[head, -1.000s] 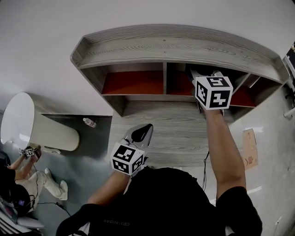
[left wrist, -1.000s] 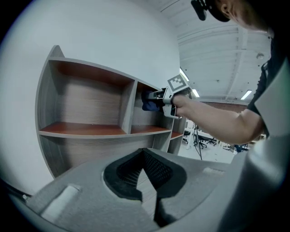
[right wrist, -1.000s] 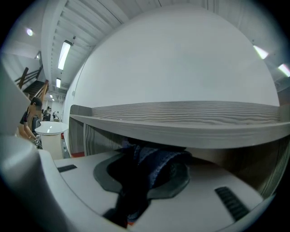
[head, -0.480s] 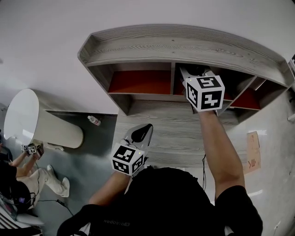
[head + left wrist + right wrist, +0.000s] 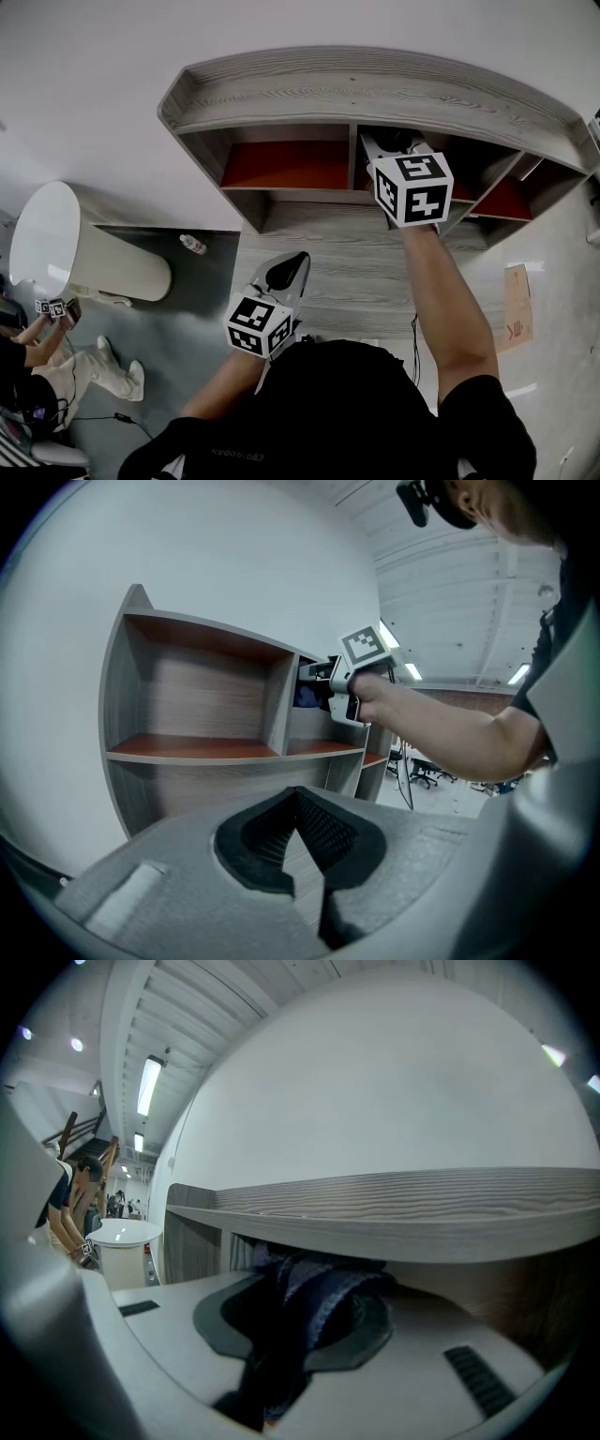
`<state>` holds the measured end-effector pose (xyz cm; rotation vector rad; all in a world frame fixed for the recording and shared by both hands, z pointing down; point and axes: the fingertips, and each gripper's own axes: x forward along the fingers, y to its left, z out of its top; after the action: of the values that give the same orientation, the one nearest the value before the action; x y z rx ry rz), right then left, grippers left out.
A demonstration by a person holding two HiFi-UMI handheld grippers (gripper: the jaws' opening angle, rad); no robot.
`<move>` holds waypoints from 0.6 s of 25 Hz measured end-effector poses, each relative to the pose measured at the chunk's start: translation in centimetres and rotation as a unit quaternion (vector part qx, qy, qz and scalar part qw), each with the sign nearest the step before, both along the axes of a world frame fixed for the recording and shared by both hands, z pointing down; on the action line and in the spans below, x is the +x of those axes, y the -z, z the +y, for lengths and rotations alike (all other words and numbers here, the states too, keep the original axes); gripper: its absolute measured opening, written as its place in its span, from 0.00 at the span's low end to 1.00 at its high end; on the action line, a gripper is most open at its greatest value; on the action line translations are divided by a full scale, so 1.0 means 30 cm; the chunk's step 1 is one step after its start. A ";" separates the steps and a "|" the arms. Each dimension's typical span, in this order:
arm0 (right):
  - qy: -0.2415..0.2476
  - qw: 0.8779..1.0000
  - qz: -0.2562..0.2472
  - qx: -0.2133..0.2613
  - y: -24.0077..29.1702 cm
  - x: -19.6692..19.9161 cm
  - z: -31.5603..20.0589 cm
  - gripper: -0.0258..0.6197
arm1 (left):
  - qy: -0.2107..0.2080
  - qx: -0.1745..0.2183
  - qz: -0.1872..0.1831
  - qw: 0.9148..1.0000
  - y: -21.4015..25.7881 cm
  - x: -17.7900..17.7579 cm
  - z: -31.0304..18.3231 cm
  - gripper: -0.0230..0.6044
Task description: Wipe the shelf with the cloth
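Right gripper clenches the dark blue cloth just beneath the shelf top board. Its own view shows this; overhead its marker cube hides it. Left gripper is closed and empty.

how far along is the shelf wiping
Done: the cloth is gripped in the right tongs. In hand: it's inside the middle compartment of the shelf. Left: no telling which compartments are wiped; the left tongs hang idle, shut.
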<state>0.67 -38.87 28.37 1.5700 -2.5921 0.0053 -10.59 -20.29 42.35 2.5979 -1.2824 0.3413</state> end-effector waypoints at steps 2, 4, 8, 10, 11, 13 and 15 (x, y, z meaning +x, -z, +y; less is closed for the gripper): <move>0.004 1.000 -0.003 0.005 -0.001 0.001 0.003 0.19 | -0.002 -0.001 -0.003 1.000 -0.002 0.003 0.002 0.05; 0.006 1.000 -0.003 0.012 -0.006 0.007 0.005 0.19 | -0.003 -0.002 -0.006 1.000 -0.003 0.006 0.001 0.05; 0.010 1.000 -0.001 0.023 -0.039 0.025 -0.004 0.20 | -0.003 -0.008 -0.002 1.000 -0.009 0.008 -0.006 0.05; 0.010 1.000 0.001 0.028 -0.065 0.039 -0.016 0.20 | -0.002 -0.015 0.004 1.000 -0.015 0.008 -0.007 0.05; 0.010 1.000 0.003 0.029 -0.081 0.046 -0.024 0.20 | -0.001 -0.017 0.005 1.000 -0.018 0.007 -0.007 0.05; 0.008 1.000 0.004 0.030 -0.106 0.056 -0.046 0.20 | 0.002 -0.020 0.003 1.000 -0.024 0.004 -0.008 0.05; 0.010 0.999 0.005 0.038 -0.113 0.054 -0.067 0.20 | 0.003 -0.020 0.001 1.000 -0.025 0.004 -0.009 0.05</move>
<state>2.29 -40.89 31.76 1.5650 -2.6290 -0.1042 -10.48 -20.56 43.12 2.5591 -1.2702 0.3609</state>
